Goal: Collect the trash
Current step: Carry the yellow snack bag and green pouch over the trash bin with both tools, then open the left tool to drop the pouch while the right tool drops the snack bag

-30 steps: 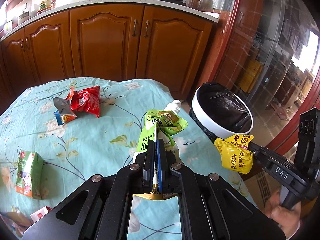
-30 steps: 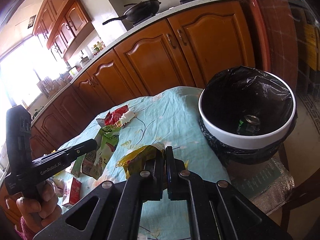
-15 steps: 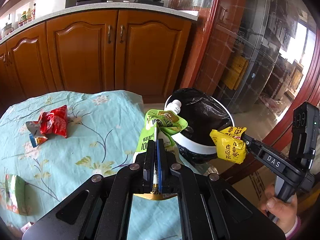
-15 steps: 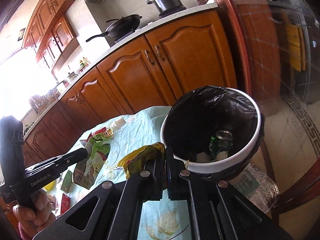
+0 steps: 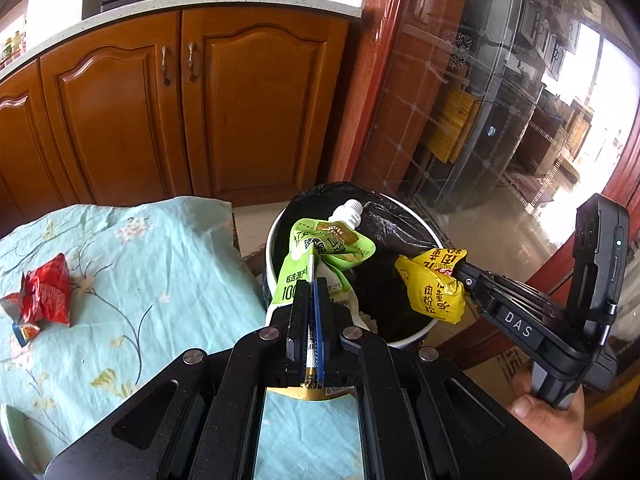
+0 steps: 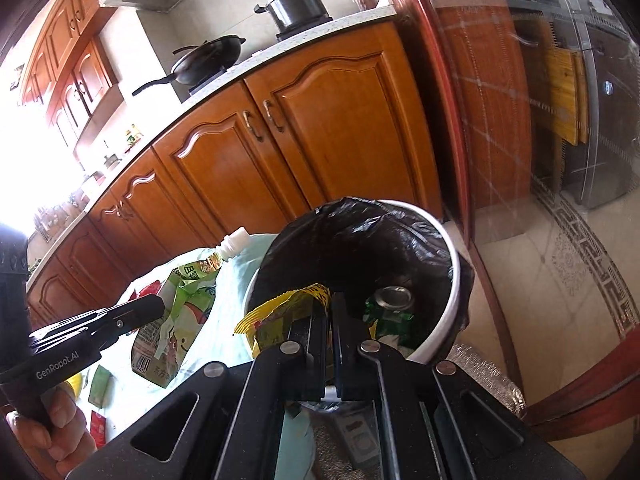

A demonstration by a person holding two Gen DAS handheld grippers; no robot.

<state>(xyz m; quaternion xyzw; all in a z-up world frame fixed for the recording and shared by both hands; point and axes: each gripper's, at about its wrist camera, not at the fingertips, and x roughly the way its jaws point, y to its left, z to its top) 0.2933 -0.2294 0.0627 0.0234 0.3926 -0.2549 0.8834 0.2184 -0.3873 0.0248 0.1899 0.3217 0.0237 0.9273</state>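
Note:
My left gripper (image 5: 311,292) is shut on a green drink pouch (image 5: 320,256) with a white cap and holds it over the near rim of the white trash bin (image 5: 404,342) lined with a black bag. My right gripper (image 6: 332,308) is shut on a yellow snack wrapper (image 6: 280,312) above the bin's (image 6: 448,312) opening. The right gripper (image 5: 466,276) and the wrapper (image 5: 434,288) also show in the left wrist view, over the bin's right side. The left gripper (image 6: 158,304) and pouch (image 6: 180,312) show in the right wrist view, left of the bin. A green can (image 6: 394,300) lies inside the bin.
A table with a light blue floral cloth (image 5: 140,300) stands left of the bin. A red wrapper (image 5: 46,296) lies on it, with more small packets (image 6: 98,388) near its edge. Wooden cabinets (image 5: 180,112) stand behind. A glass door (image 5: 520,100) is on the right.
Both grippers have moved with their trash from above the table to above the bin. The pouch and the wrapper stay gripped.

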